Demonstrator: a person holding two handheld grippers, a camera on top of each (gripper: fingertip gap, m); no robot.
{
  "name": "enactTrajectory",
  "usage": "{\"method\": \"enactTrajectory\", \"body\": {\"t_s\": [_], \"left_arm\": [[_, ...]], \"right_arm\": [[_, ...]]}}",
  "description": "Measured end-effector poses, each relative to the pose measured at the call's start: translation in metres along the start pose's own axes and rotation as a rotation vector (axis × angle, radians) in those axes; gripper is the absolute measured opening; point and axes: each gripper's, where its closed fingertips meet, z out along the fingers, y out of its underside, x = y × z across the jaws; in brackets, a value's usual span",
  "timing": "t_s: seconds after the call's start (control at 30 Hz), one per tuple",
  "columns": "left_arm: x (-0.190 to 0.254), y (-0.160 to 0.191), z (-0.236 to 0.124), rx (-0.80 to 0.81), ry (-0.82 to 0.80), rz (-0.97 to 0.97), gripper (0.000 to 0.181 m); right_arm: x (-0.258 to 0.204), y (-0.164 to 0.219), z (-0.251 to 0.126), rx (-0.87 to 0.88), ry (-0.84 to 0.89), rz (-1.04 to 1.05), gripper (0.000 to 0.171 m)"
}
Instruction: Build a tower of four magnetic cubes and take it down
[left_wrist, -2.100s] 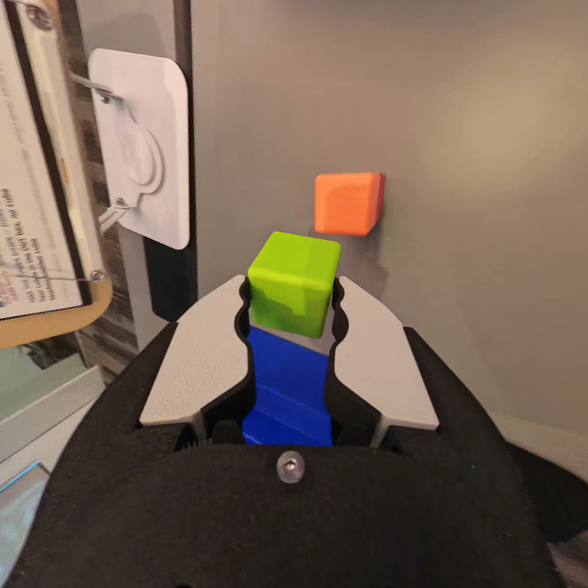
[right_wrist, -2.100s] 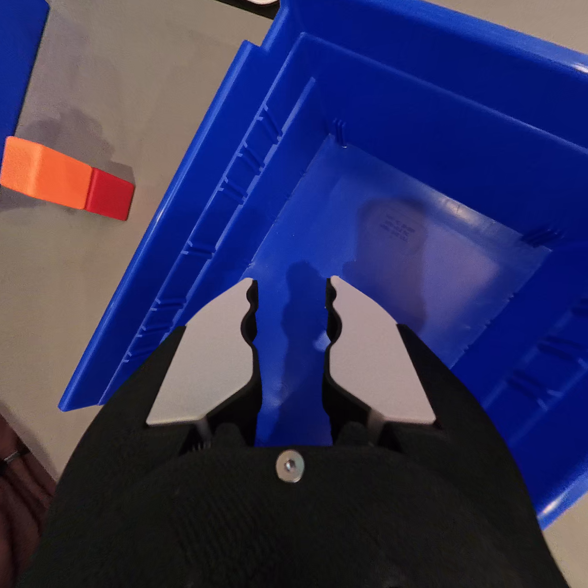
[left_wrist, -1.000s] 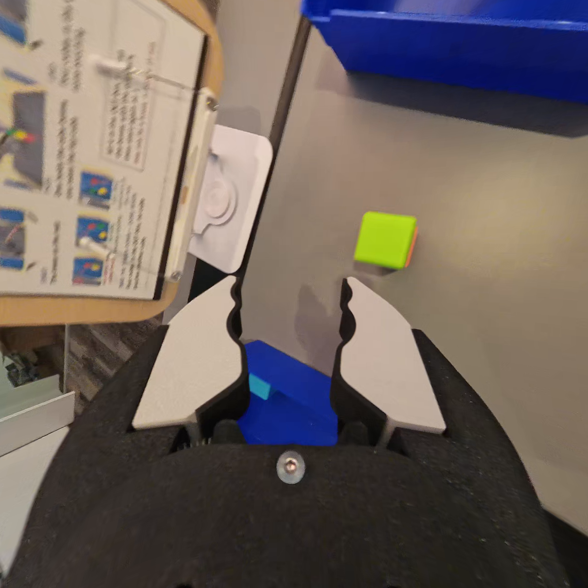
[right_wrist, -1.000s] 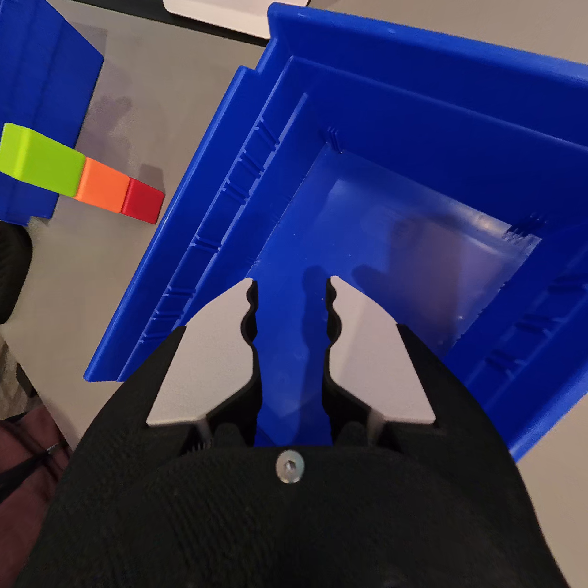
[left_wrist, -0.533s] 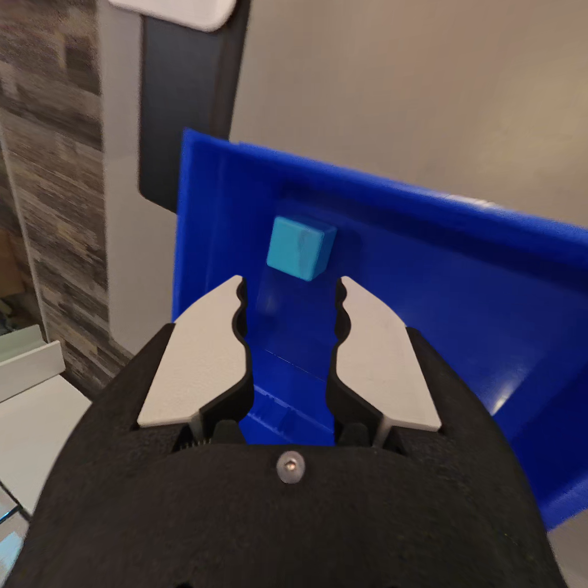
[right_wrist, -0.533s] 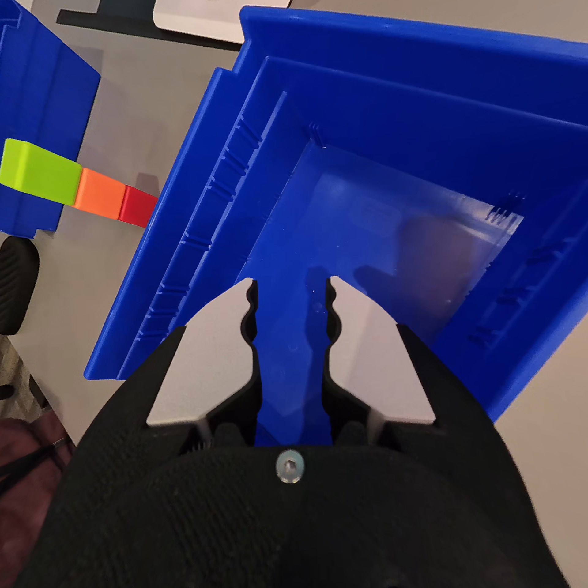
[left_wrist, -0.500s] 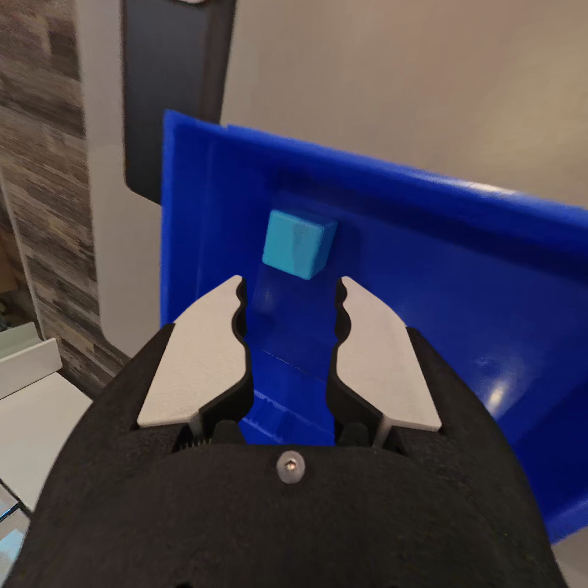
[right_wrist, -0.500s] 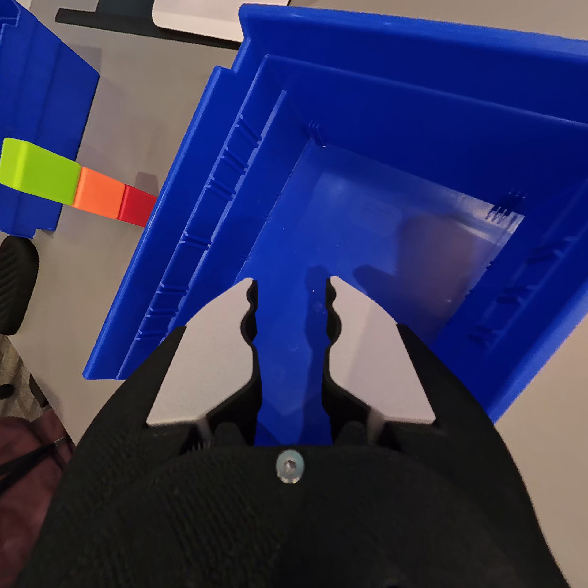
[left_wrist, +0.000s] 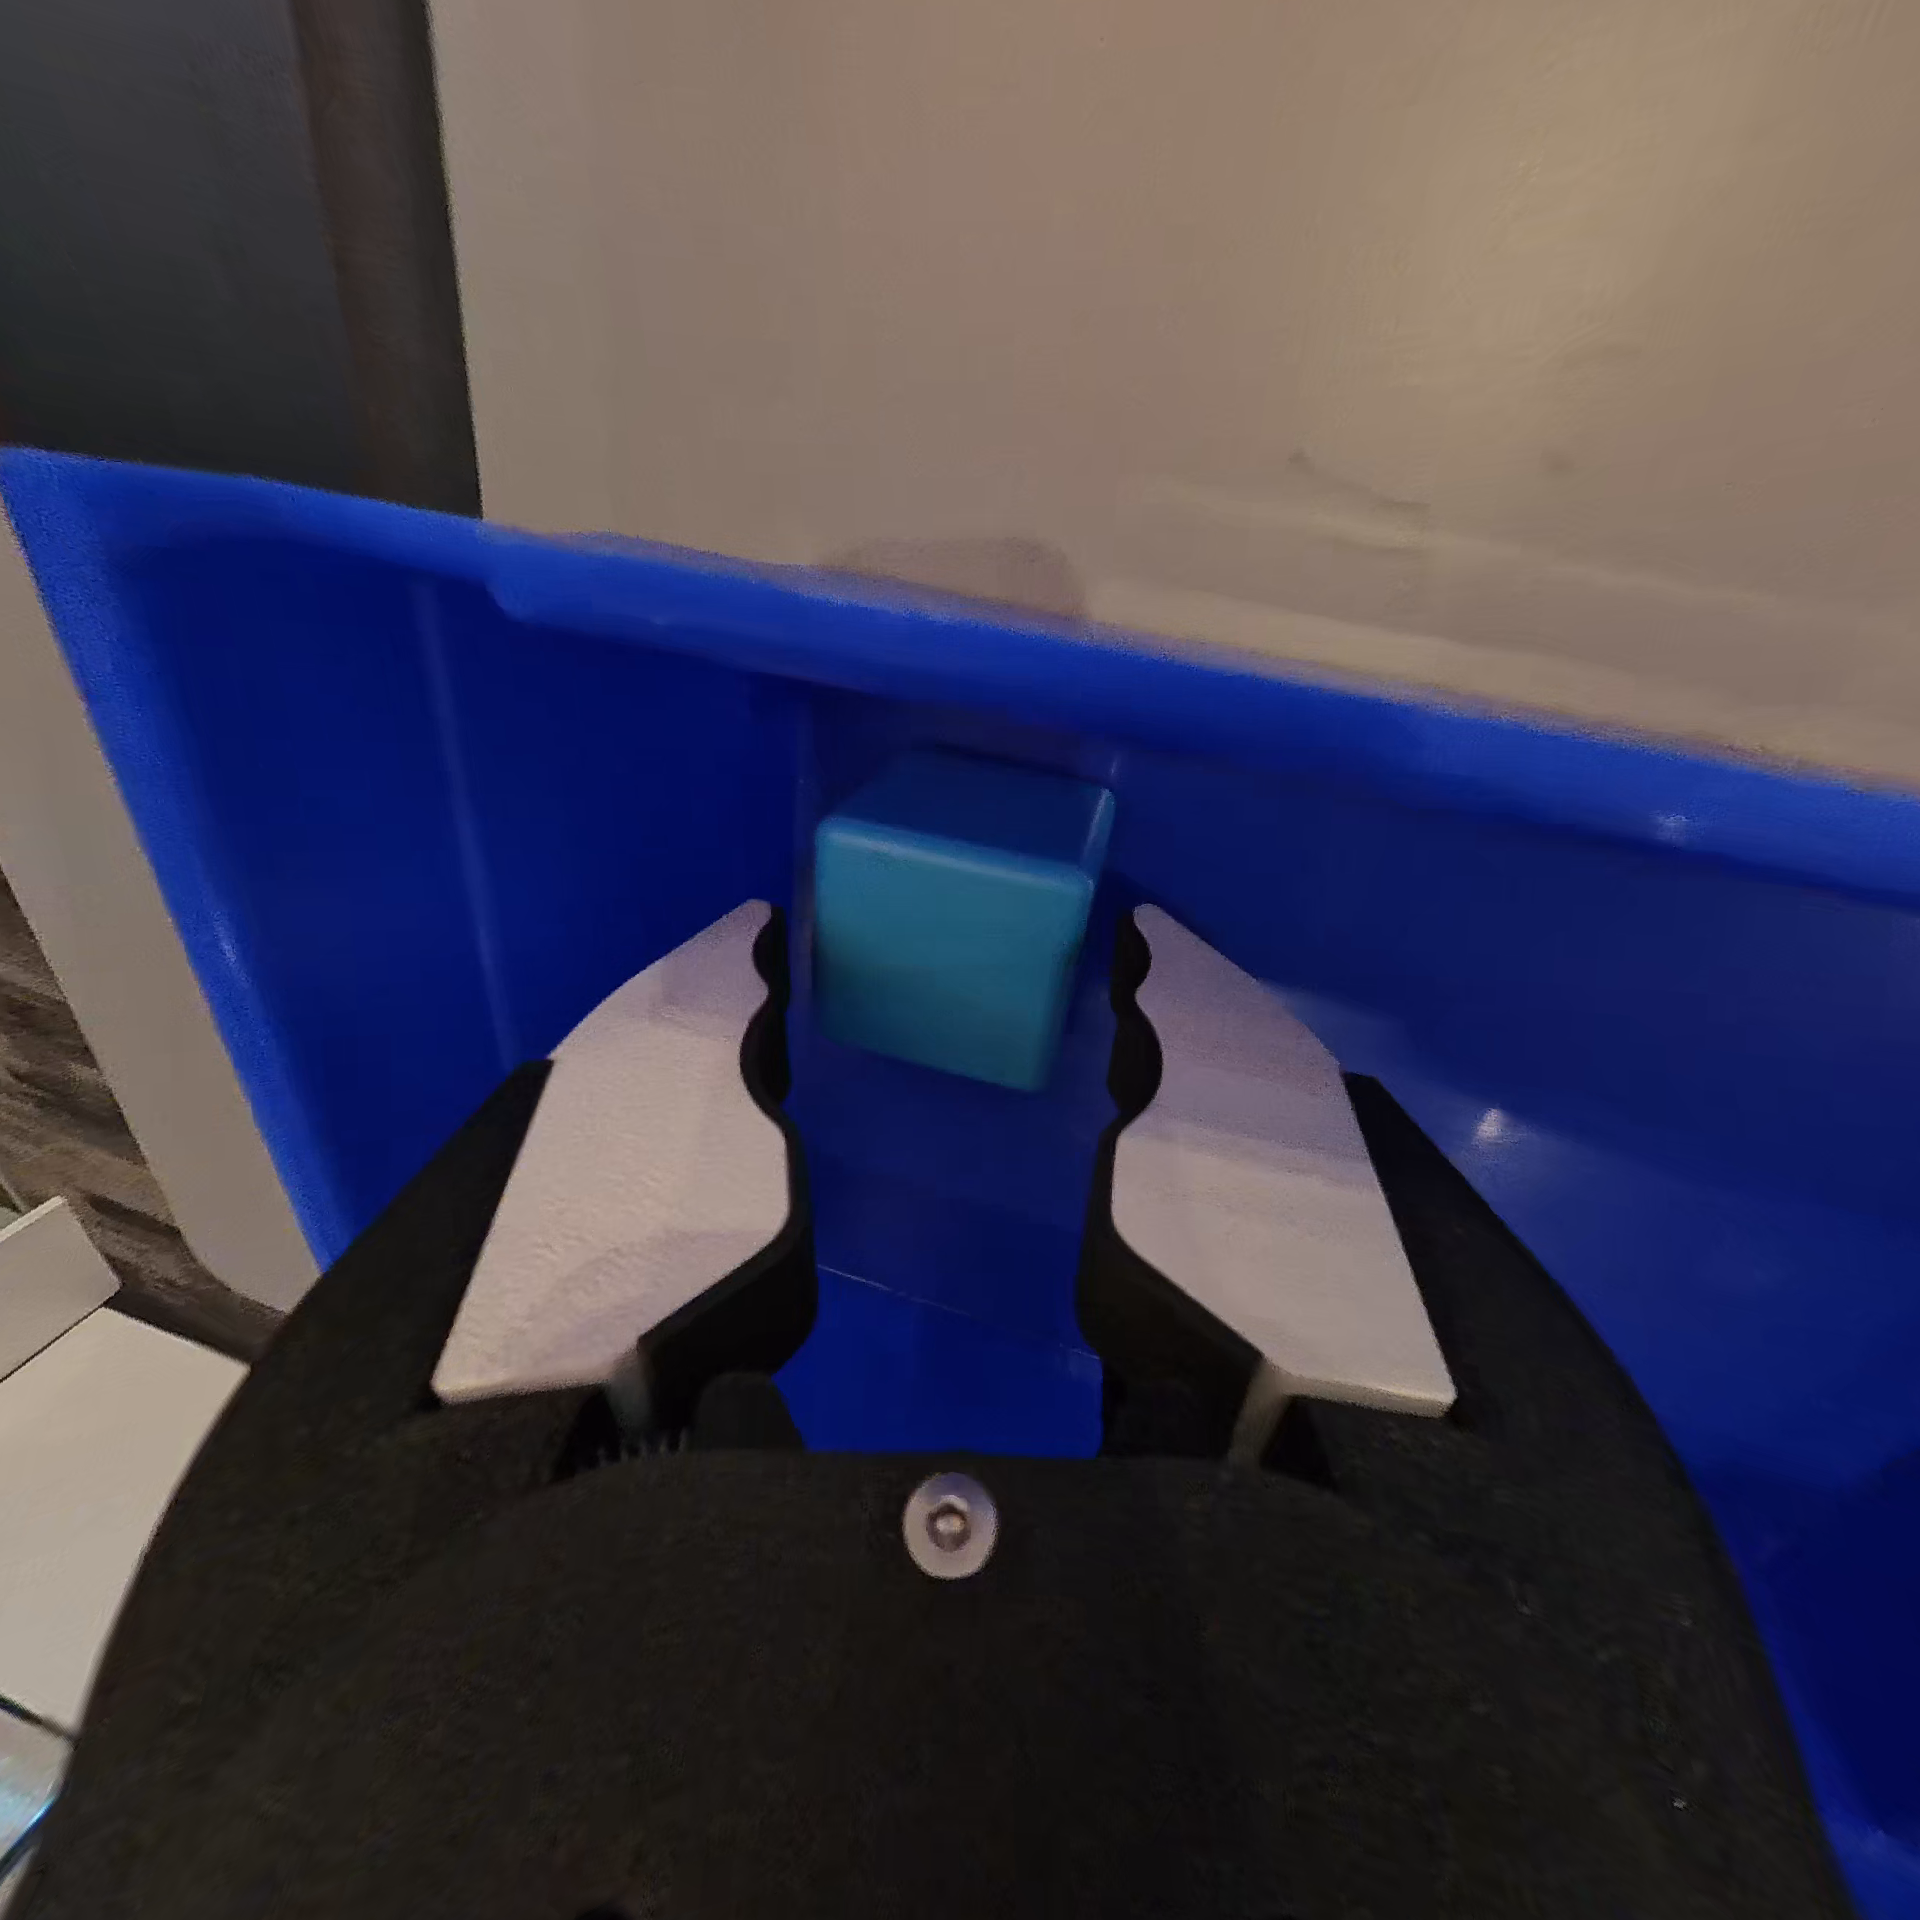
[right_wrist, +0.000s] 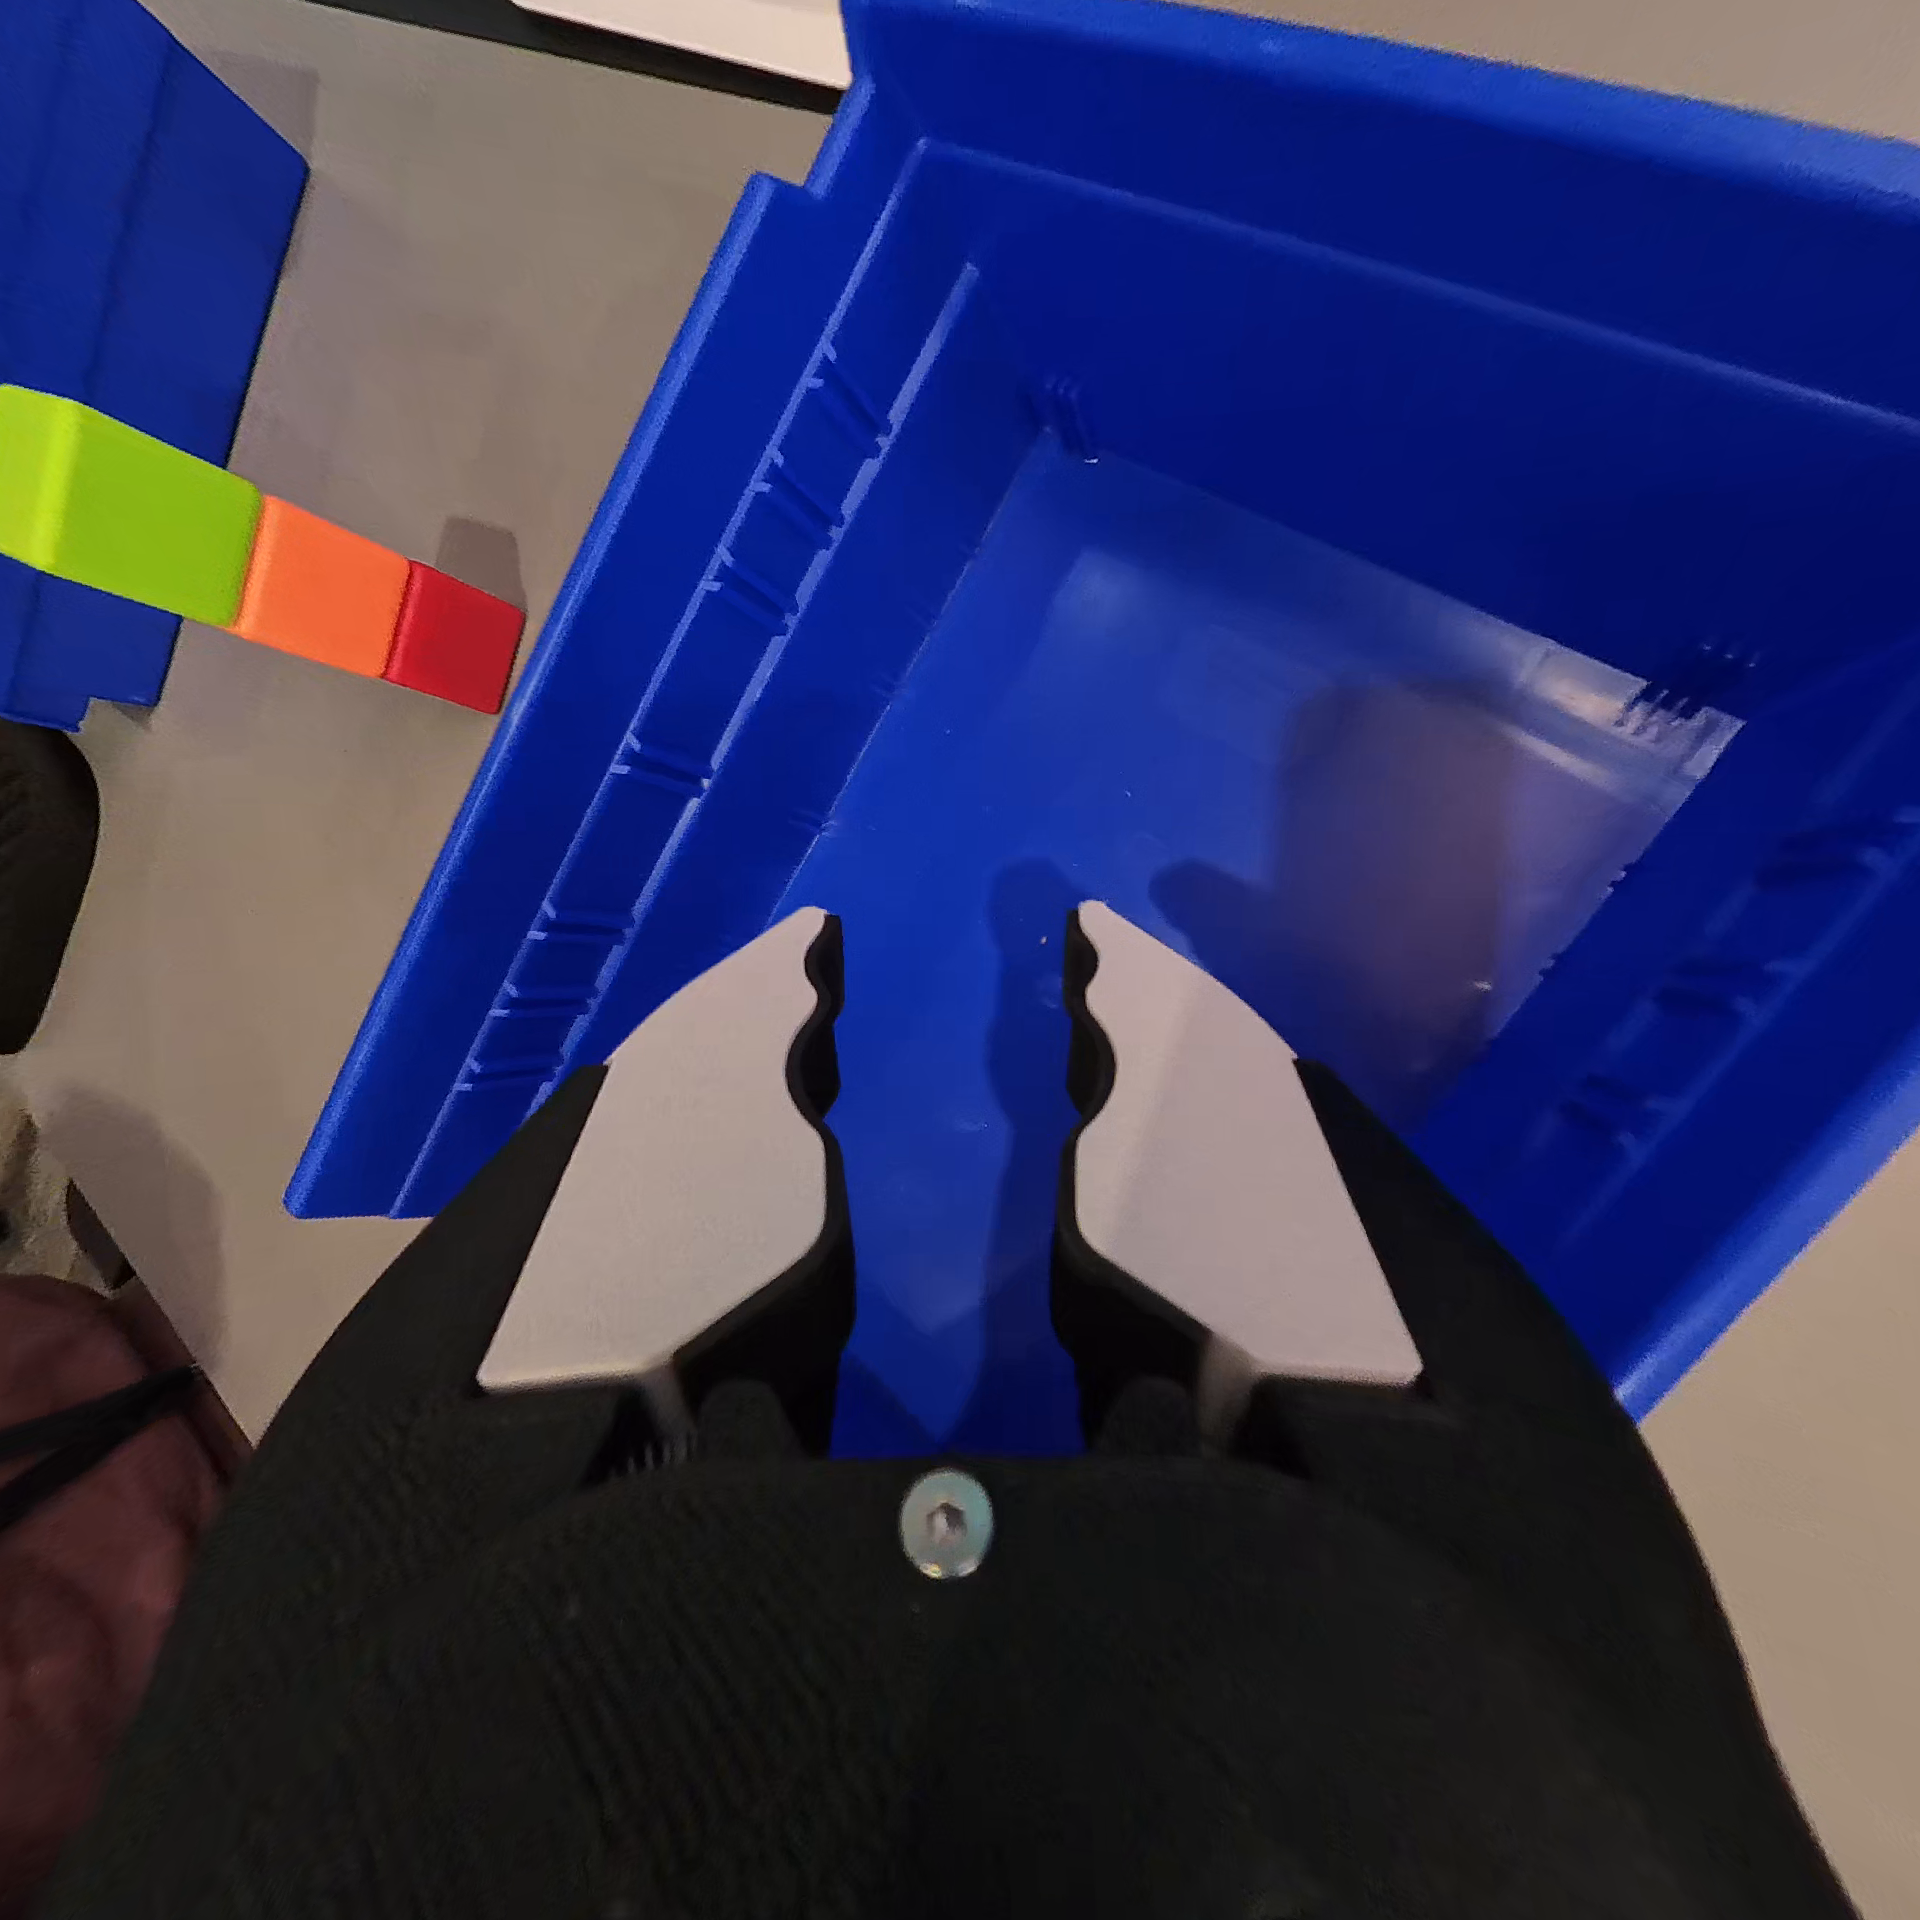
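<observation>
In the left wrist view a teal cube (left_wrist: 945, 961) lies inside a blue bin (left_wrist: 1455, 727) against its far wall. My left gripper (left_wrist: 951, 914) is open, its fingertips on either side of the cube with small gaps. In the right wrist view a tower of three cubes stands on the grey table: green cube (right_wrist: 125, 514) on top, orange cube (right_wrist: 322, 597) in the middle, red cube (right_wrist: 457, 644) at the bottom. My right gripper (right_wrist: 951, 920) is open and empty above a second blue bin (right_wrist: 1299, 436), which holds nothing.
The first blue bin (right_wrist: 135, 260) shows behind the tower at the upper left of the right wrist view. A white flat object (right_wrist: 707, 36) lies at the table's far edge. A person's dark red sleeve (right_wrist: 73, 1558) is at the lower left. Spacing between my two grippers at the tips: around 55 cm.
My left gripper let go of the green cube on the orange one, then swung over to the blue bin and moved in until its open fingers flank the teal cube. The right gripper has barely moved.
</observation>
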Motion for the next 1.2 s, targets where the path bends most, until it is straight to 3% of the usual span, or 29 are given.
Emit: {"method": "enactTrajectory", "body": {"t_s": [0.2, 0.4, 0.5, 0.63, 0.73, 0.83, 1.03, 1.2], "left_arm": [[-0.002, 0.002, 0.009, -0.015, 0.004, 0.006, 0.053], [0.004, 0.011, -0.003, -0.038, 0.01, -0.014, 0.052], [0.002, 0.013, -0.03, -0.016, -0.032, -0.027, 0.052], [-0.01, 0.006, -0.096, -0.006, -0.173, -0.012, 0.051], [-0.01, -0.031, -0.153, 0.012, -0.286, -0.002, 0.051], [0.008, -0.088, -0.188, 0.028, -0.307, -0.122, 0.051], [0.09, -0.213, -0.191, 0.235, -0.096, -0.048, 0.051], [0.114, -0.244, -0.169, 0.194, -0.039, -0.031, 0.051]], "right_arm": [[-0.002, -0.001, 0.001, -0.01, 0.006, -0.012, 0.042], [-0.003, 0.0, 0.003, -0.021, -0.001, -0.017, 0.042], [-0.004, 0.0, 0.002, -0.017, -0.009, -0.02, 0.042], [-0.006, 0.0, -0.002, -0.015, -0.015, -0.025, 0.042], [-0.009, -0.001, -0.005, -0.004, -0.021, -0.03, 0.042], [-0.014, 0.0, -0.006, -0.006, -0.032, -0.039, 0.042], [-0.02, 0.0, -0.006, -0.01, -0.047, -0.058, 0.042], [-0.025, -0.002, -0.008, -0.001, -0.067, -0.074, 0.041]]}}
